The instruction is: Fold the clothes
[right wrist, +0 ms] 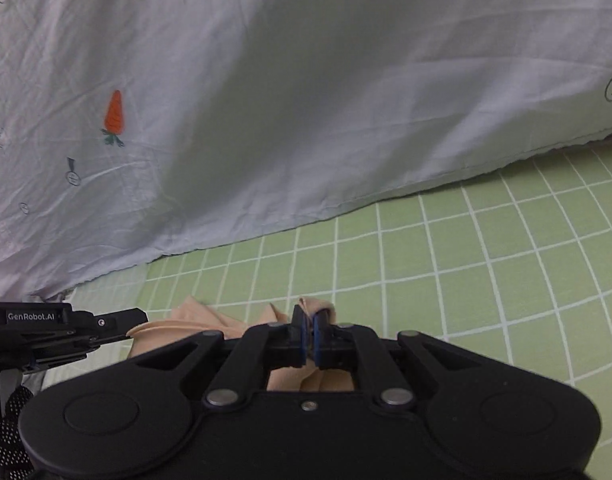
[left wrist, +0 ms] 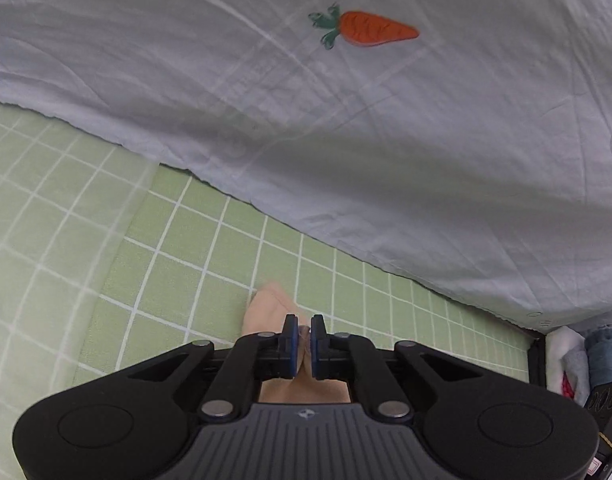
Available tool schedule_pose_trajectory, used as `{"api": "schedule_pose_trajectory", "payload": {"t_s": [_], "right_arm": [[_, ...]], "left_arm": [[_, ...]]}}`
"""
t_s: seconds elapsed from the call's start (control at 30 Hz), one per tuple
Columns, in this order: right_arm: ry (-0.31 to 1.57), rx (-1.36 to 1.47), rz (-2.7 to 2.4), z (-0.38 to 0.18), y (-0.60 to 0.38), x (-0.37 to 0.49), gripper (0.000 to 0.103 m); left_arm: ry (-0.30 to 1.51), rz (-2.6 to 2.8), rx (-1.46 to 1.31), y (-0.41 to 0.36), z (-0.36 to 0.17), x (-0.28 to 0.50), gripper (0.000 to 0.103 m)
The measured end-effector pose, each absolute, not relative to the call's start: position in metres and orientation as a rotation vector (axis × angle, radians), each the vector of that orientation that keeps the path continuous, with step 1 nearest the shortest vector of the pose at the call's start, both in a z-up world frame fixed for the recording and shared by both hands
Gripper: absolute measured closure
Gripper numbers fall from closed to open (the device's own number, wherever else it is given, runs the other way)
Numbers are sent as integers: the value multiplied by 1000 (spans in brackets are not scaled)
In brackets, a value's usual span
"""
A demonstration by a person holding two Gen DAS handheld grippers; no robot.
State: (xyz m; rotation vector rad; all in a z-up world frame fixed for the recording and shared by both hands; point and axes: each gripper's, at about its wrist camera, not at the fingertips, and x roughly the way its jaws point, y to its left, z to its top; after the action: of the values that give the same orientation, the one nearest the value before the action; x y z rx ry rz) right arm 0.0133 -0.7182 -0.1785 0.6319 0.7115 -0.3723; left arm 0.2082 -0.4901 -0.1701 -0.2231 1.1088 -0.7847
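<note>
Both grippers have a hold on the same piece of clothing, a thin peach-coloured garment (right wrist: 194,322). The left gripper (left wrist: 302,344) has its jaws pressed together on one edge of the cloth, and the right gripper (right wrist: 309,336) pinches another edge in the same way, with a small bunch of fabric standing out above its fingers.

I think they hold it at two points so that the cloth can be stretched between them and laid flat before it is folded. In the right wrist view the left gripper (right wrist: 124,330) comes in from the side, near the other one, and the garment hangs loose and wrinkled between them, so it is not yet spread.

Below them is a bed with a green checked sheet (left wrist: 210,240). Behind lies a white quilt (left wrist: 345,120) with a carrot picture (left wrist: 375,29). The checked sheet in front of the quilt looks like the free place for the folding.
</note>
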Motion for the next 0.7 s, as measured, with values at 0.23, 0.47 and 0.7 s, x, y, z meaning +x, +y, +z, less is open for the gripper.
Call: {"api": "schedule_pose_trajectory", "payload": {"t_s": [0.23,0.47,0.7], "right_arm": [[705,625,-426,-192,-719,16,100],[623,722,-534,-178,-719,-27,42],[692,817,-451,-195,-690,-50,30]], "left_arm": [[1085,-779,-156,-497,-182,214,84],[1070,-767,-151,-459,-166,203,20],[1137,-810,-80,-445,-193,168,18]]}}
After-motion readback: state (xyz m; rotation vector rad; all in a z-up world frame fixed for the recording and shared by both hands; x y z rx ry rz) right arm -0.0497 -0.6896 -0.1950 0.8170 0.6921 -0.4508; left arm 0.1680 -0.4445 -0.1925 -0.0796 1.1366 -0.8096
